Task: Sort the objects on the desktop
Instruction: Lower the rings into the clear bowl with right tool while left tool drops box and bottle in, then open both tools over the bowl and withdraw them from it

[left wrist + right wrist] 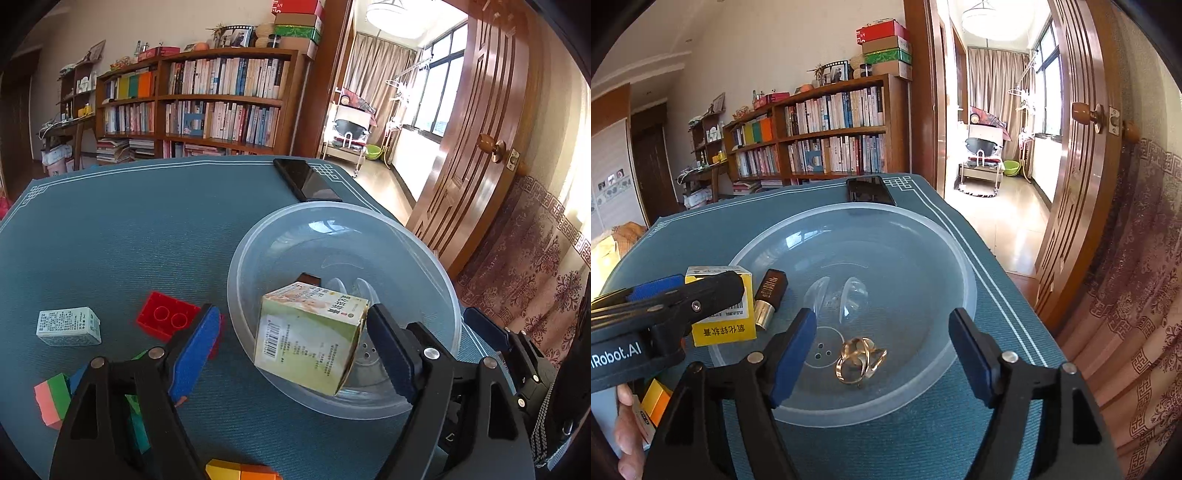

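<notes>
On my left, a white carton [69, 326] and a red brick [166, 319] lie on the blue mat [129, 229]. My left gripper [291, 354] stands spread wide around a green box [308, 338] tilted inside the clear bowl [424, 254]. My right gripper [882, 354] gapes empty above a gold clip [860, 360] lying in the bowl.
</notes>
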Motion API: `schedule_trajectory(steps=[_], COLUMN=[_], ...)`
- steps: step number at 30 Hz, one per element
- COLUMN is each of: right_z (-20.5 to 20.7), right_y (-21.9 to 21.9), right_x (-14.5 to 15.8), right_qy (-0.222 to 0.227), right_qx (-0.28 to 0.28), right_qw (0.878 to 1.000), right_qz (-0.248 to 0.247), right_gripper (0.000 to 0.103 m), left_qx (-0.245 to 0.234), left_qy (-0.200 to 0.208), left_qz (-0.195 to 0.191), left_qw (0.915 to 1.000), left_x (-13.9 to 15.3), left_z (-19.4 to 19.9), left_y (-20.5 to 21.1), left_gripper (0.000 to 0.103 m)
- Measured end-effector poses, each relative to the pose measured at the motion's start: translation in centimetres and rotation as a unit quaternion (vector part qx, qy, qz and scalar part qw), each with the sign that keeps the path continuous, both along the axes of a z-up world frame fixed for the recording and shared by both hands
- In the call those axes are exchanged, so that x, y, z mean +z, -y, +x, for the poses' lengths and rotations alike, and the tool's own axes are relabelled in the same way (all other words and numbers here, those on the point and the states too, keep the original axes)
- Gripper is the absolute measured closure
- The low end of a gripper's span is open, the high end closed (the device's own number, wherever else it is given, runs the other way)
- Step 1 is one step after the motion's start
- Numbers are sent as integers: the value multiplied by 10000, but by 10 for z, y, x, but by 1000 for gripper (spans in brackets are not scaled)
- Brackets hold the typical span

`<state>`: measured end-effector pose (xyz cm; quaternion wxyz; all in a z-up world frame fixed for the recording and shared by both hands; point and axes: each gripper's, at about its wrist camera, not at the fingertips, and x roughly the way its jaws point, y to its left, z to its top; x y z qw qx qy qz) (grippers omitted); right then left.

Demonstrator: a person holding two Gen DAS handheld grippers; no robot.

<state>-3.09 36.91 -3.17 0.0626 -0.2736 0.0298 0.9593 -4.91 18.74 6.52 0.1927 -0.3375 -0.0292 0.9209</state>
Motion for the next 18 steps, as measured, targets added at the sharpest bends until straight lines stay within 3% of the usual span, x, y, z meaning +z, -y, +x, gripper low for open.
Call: schedule_trajectory(steps=[3,10,18], right_z=[-3,-6,-5], right_y=[0,-26,-26], right_x=[-1,-7,-7], right_qy=[75,234,217], right_qx=[-22,-302,-333], right_qw=[10000,9977,9976], right_qz=[12,-558,-566], right_gripper=[20,20,20], left_qx=[100,226,294], left_qy=[27,103,21], left_qz=[33,231,293], left_qw=[9999,9994,9991], left_x=[-1,-1,4], left_z=[0,-2,2], left_y=[7,20,27], left_gripper=[18,18,18])
